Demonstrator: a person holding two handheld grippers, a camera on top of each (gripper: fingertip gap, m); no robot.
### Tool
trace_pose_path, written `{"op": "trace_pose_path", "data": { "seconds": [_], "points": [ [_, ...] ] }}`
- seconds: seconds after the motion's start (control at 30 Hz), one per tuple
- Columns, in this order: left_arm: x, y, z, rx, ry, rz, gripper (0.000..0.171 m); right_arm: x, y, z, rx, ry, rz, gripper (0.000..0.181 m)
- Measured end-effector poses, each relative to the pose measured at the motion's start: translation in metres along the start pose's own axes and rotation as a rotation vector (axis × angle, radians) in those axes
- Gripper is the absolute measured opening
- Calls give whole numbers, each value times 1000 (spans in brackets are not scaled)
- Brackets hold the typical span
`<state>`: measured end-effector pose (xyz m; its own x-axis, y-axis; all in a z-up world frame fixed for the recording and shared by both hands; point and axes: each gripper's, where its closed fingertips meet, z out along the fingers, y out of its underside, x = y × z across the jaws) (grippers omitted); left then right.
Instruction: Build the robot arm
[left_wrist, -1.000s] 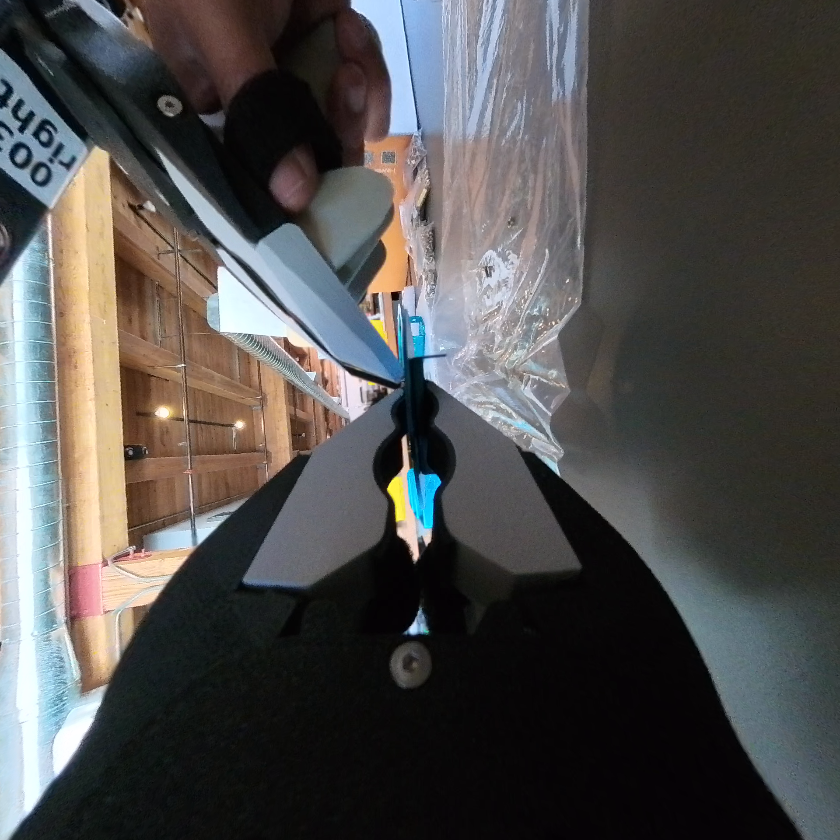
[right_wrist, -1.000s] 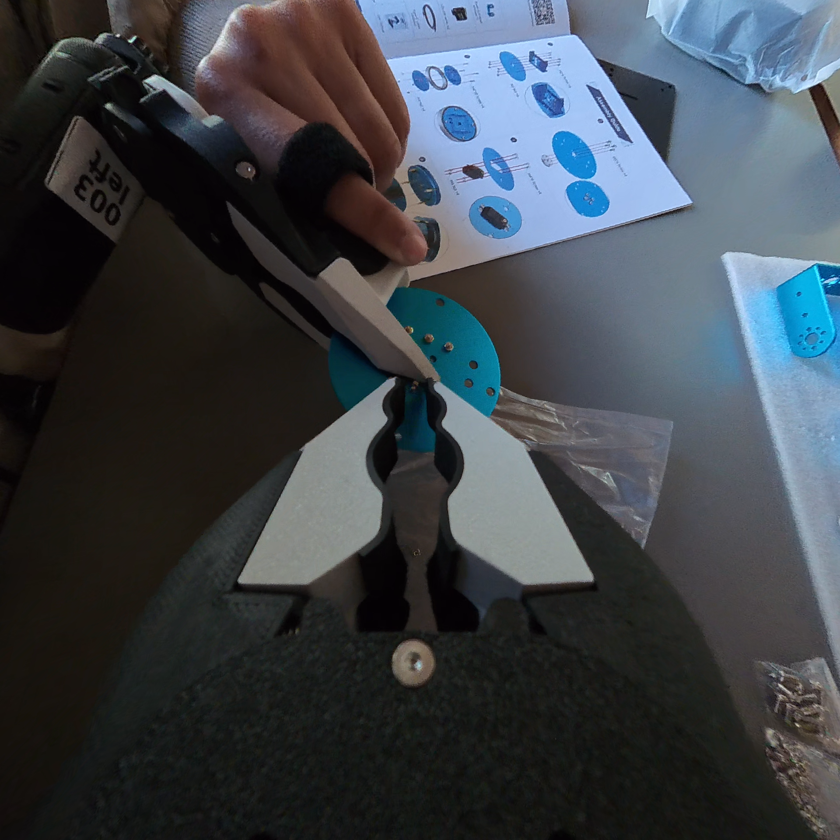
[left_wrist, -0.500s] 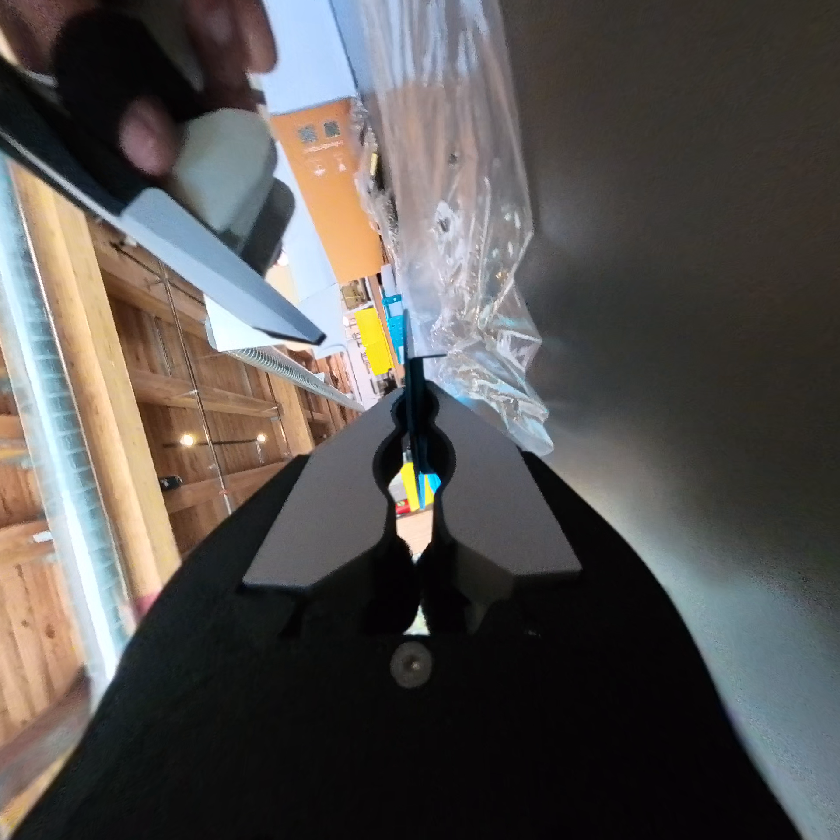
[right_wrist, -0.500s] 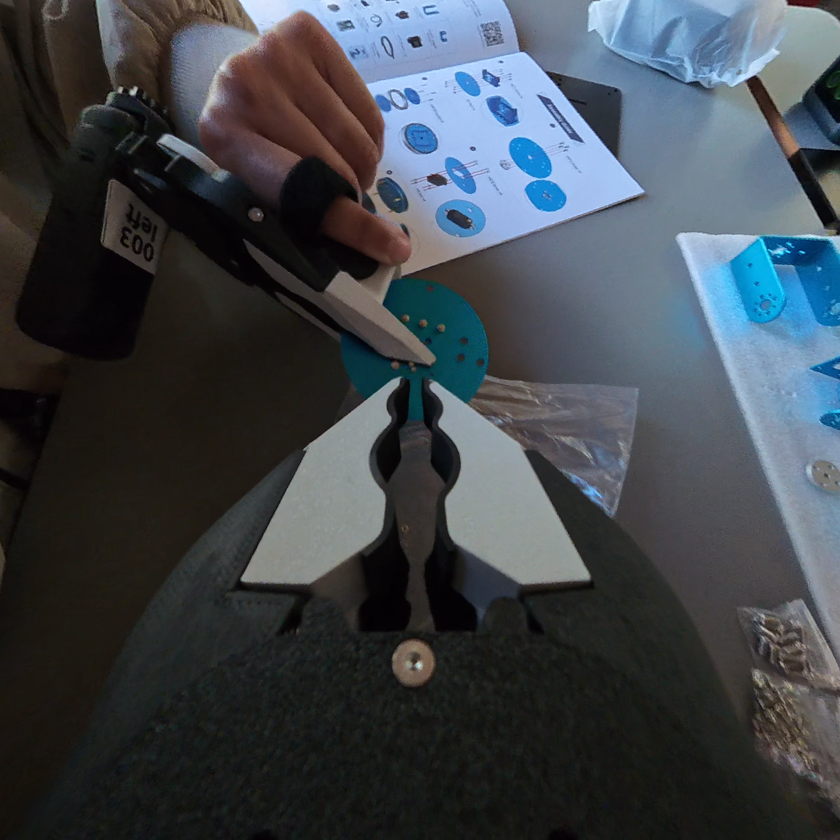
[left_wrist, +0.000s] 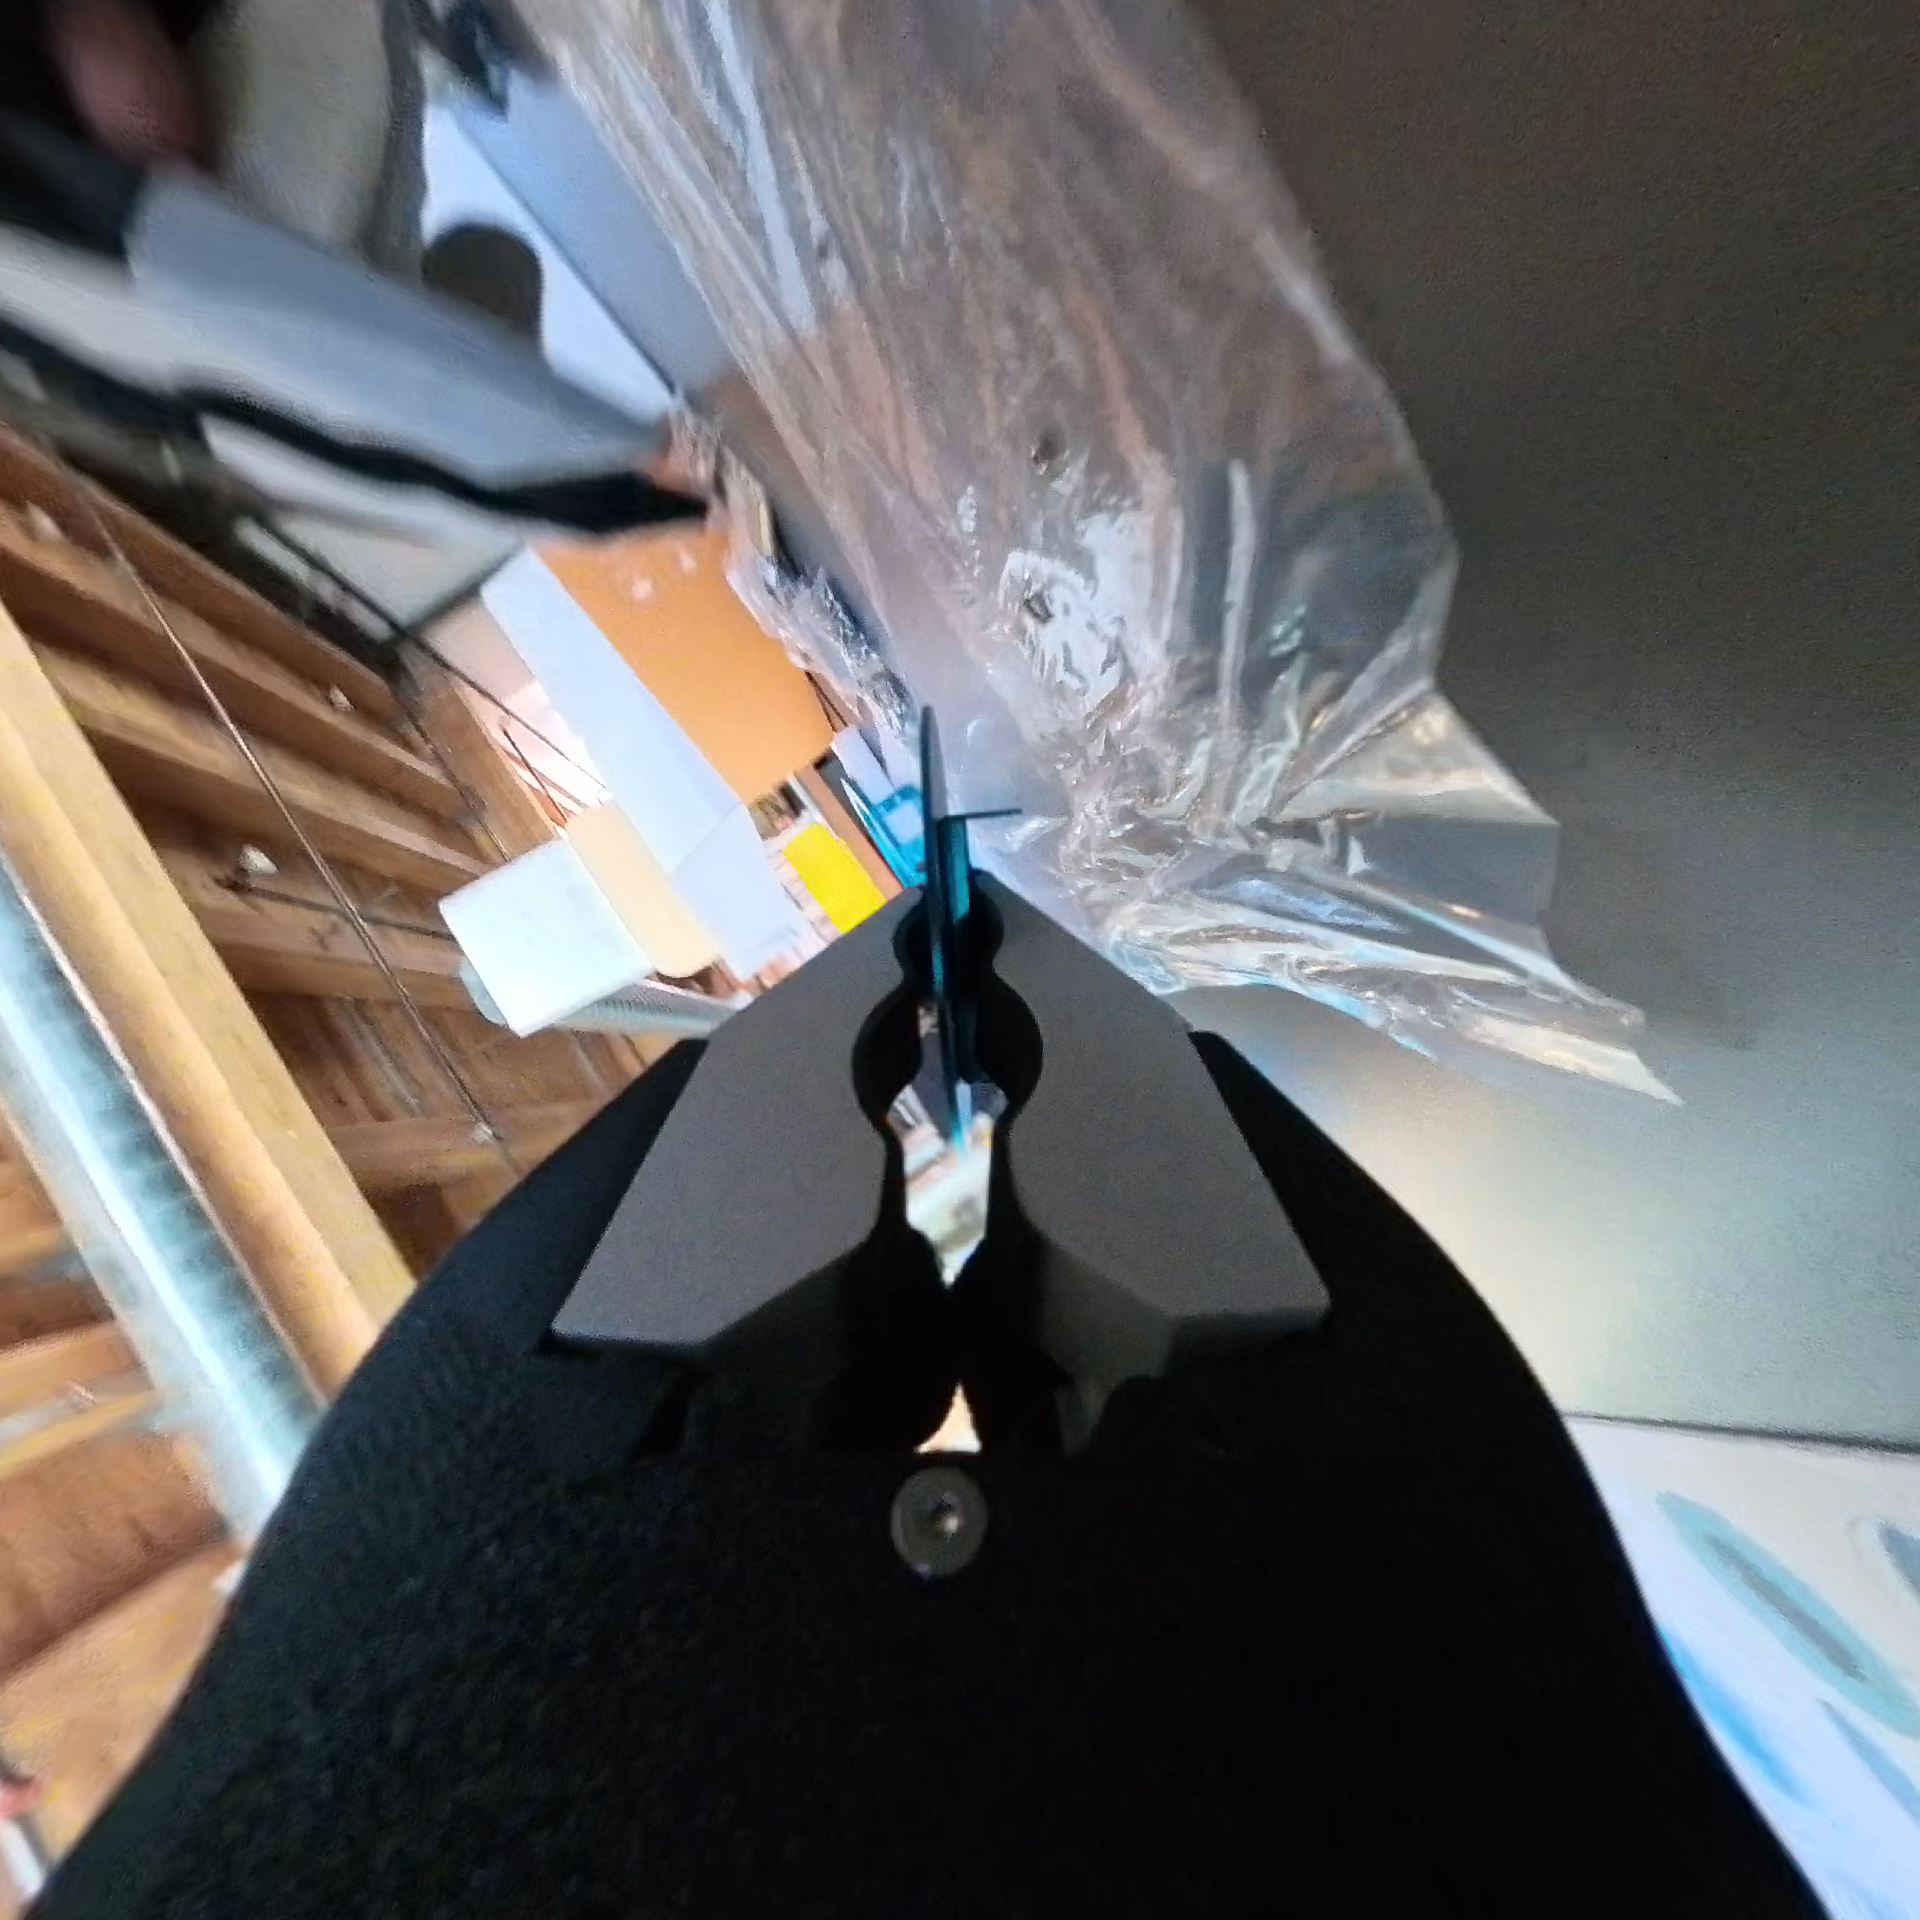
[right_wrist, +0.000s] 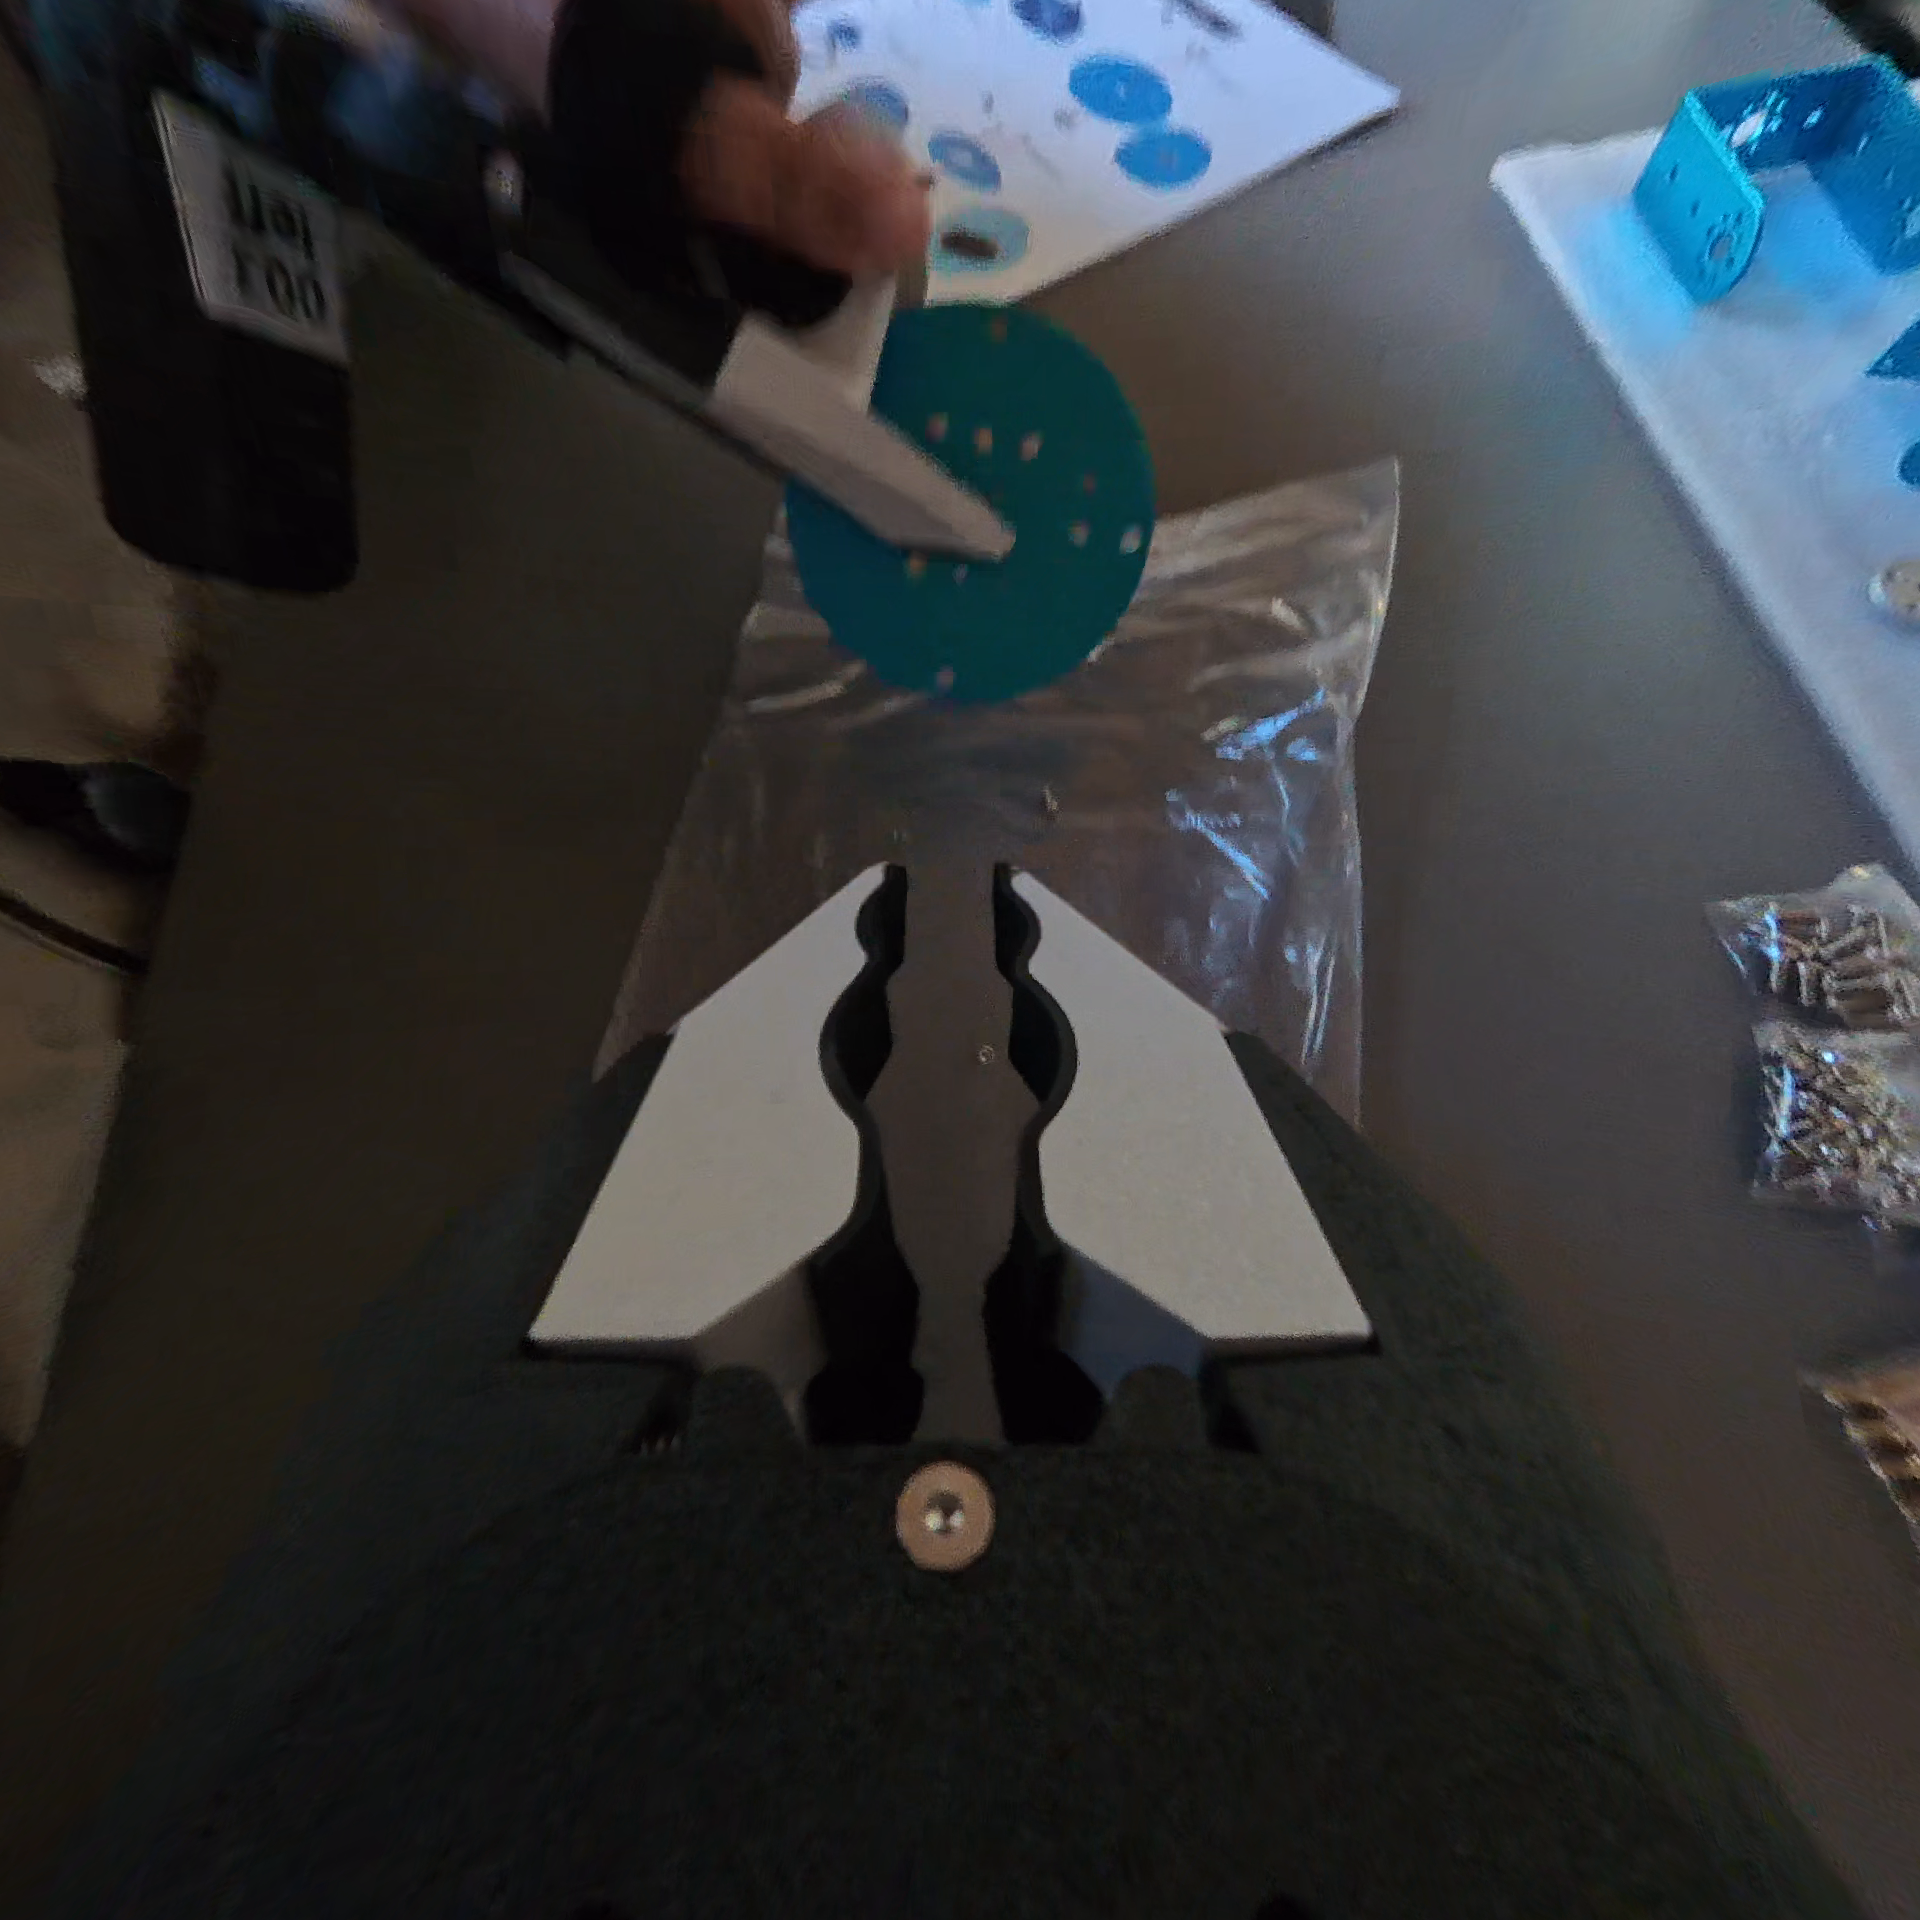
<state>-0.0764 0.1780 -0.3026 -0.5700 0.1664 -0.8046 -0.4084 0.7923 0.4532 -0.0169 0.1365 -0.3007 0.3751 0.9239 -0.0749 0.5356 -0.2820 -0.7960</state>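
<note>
My left gripper (left_wrist: 948, 896) is shut on a round teal disc (left_wrist: 943, 862) with small holes, seen edge-on between its tips. In the right wrist view the left gripper (right_wrist: 977, 540) comes in from the upper left, held by a hand, and holds the disc (right_wrist: 1018, 623) upright above a clear plastic bag (right_wrist: 1226, 748). My right gripper (right_wrist: 948, 873) is open and empty, a short way in front of the disc and not touching it. In the left wrist view the right gripper (left_wrist: 644, 483) is a blur at the upper left.
A grey table (right_wrist: 1507, 831) carries an open instruction booklet (right_wrist: 1143, 125) at the back. A white foam sheet (right_wrist: 1714, 416) on the right holds blue metal brackets (right_wrist: 1766, 177). Small bags of screws (right_wrist: 1839, 1039) lie at the right edge. The bag (left_wrist: 1143, 623) fills the left wrist view. Tip to tip, the grippers are about 8 cm apart.
My right gripper has drawn back from the disc and its jaws have parted. My left gripper still holds the disc and has swung, so its view has tilted.
</note>
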Motion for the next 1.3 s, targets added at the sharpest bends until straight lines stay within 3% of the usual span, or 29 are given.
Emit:
{"op": "trace_pose_path", "data": {
  "seconds": [0.17, 0.33, 0.43, 0.57, 0.83, 1.1, 1.3],
  "points": [
    [0, 30, 5, -73, -49, -395, 1, 6, 30, -14, -135, 97, -138, 18],
    [-15, 44, 4, -81, -179, -648, 1, 12, 43, -35, -167, 112, -148, 17],
    [-20, 36, -5, -48, -209, -660, 0, 8, 44, -27, -183, 77, -147, 17],
    [-14, 19, -7, -4, -195, -649, 1, 8, 60, -5, -315, 76, -214, 17],
    [-13, -1, -12, 51, -208, -537, 1, 5, 52, -1, -301, 3, -204, 12],
    [-14, -9, -15, 74, -209, -519, 1, 11, 53, -4, -601, -23, -398, 7],
    [-11, -9, -14, 64, -206, -498, 1, 8, 59, 2, -666, -111, -401, 4]
  ]
}}
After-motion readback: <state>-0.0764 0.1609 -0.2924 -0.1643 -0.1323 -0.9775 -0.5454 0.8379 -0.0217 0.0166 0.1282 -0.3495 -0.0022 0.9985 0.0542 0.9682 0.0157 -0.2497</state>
